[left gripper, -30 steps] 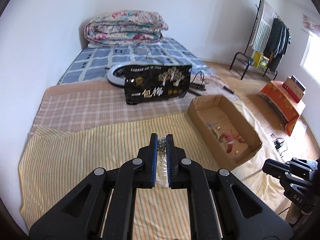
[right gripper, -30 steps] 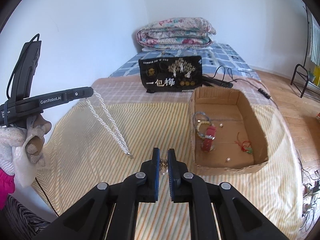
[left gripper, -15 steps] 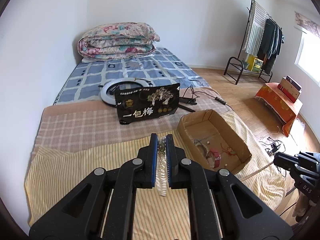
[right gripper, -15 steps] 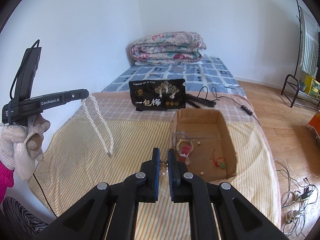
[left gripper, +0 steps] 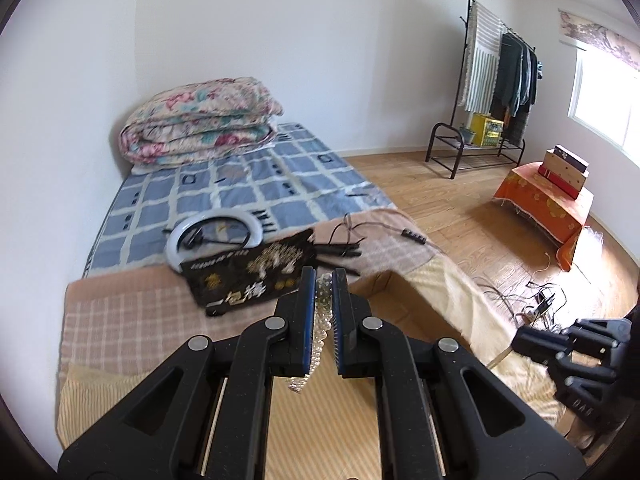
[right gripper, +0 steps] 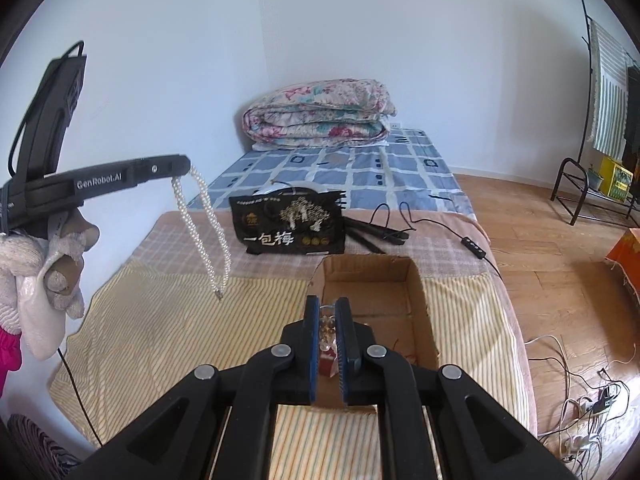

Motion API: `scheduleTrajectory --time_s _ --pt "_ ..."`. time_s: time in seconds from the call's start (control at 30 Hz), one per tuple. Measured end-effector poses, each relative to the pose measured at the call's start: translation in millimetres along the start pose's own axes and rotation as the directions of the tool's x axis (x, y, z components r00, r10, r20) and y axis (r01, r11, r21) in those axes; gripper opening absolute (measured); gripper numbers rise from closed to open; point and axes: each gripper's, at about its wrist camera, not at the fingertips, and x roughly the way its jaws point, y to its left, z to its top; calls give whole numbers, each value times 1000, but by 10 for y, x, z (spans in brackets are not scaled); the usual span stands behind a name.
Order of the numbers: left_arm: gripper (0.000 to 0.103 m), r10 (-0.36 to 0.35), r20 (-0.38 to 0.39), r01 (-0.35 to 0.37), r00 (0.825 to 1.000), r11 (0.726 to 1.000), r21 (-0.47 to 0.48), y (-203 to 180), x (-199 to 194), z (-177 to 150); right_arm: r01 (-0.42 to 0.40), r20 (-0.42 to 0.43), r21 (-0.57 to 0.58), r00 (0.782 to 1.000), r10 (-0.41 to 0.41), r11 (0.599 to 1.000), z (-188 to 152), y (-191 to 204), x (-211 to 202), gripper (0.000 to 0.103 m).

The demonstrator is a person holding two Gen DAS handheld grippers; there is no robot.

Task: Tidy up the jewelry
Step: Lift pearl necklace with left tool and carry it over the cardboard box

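My left gripper is shut on a white pearl necklace. In the right wrist view the left gripper is held high at the left, and the pearl necklace hangs from it in a long loop, free above the striped sheet. My right gripper is shut on a small piece of beaded jewelry and hovers over the near end of an open cardboard box. A red item lies inside the box, mostly hidden by the fingers. The right gripper shows at the right edge of the left wrist view.
A black printed bag stands behind the box, with a ring light and black cables beyond it. A folded floral quilt lies at the bed's head. A clothes rack, an orange-covered stand and floor cables are to the right.
Both grippers have risen. The pearl necklace now hangs higher above the sheet. The right gripper has moved over the near end of the box, still shut on its small piece.
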Motion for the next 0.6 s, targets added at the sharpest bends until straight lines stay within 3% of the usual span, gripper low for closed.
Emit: scheduleTrajectory --time_s 0.6 --pt "6 -81 -3 81 997 996 34 -687 700 373 21 1 36 1000 -22 999 57 -348 252 5"
